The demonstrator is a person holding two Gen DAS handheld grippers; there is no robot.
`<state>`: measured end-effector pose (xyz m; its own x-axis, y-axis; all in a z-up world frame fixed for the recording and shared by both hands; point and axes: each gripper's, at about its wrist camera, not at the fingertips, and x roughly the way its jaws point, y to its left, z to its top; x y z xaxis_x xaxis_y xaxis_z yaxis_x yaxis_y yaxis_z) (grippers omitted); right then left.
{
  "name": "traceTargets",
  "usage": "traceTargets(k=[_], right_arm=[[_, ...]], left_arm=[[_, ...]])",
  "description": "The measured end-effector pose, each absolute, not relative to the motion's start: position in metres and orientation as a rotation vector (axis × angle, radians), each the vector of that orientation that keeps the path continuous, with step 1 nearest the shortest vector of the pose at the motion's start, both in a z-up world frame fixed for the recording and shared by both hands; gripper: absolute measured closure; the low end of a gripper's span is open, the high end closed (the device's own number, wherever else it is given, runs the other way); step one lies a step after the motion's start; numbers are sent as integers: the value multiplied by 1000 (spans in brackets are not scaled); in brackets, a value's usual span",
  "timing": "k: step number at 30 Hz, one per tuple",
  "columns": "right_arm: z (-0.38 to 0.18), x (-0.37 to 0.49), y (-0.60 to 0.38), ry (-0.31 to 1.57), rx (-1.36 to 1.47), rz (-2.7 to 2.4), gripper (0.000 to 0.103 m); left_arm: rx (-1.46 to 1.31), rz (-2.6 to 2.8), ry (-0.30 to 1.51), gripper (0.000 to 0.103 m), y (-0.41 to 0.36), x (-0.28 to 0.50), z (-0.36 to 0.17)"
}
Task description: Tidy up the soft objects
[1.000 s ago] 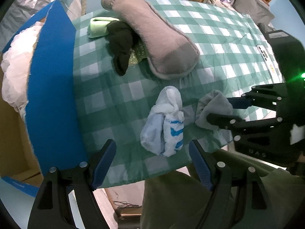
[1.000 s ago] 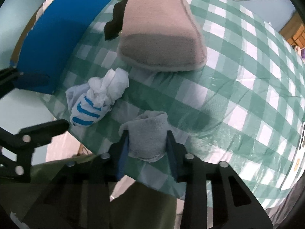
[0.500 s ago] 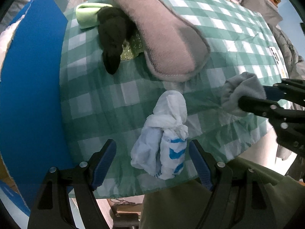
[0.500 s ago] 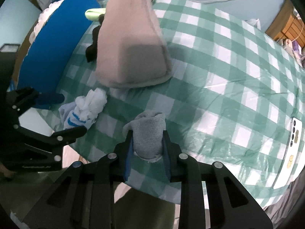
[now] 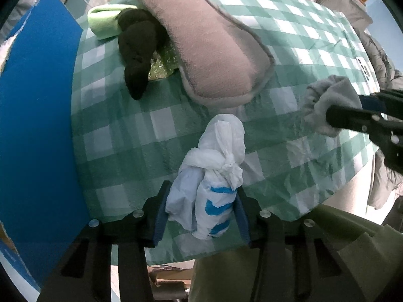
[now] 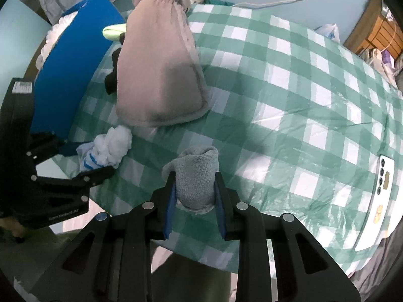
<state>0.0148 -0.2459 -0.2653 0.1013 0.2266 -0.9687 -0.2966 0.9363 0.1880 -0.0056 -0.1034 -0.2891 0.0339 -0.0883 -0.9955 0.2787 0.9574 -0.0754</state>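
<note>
A white knotted plastic bag bundle with blue stripes lies near the front edge of the green checked tablecloth. My left gripper points straight down over it. Its jaws are closing, and both blue pads touch the bundle's sides. My right gripper is shut on a rolled grey sock and holds it just above the cloth, to the right of the bundle. The left wrist view shows that sock at the right edge, and the right wrist view shows the bundle at the left.
A big pinkish-grey plush piece lies behind the bundle, with a black soft item and a pale green roll to its left. A blue box flap stands along the table's left side. A phone lies far right.
My left gripper came down over the white bundle and its jaws closed in to touch it. The right gripper carried the grey sock up and to the right, away from the bundle.
</note>
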Motion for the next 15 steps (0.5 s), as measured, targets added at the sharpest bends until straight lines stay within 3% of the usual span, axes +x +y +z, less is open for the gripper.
traceTargets(k=[15], right_arm=[[-217, 37, -245, 1343, -60, 413, 77]], left_arm=[[128, -206, 1392, 57, -91, -13, -228]])
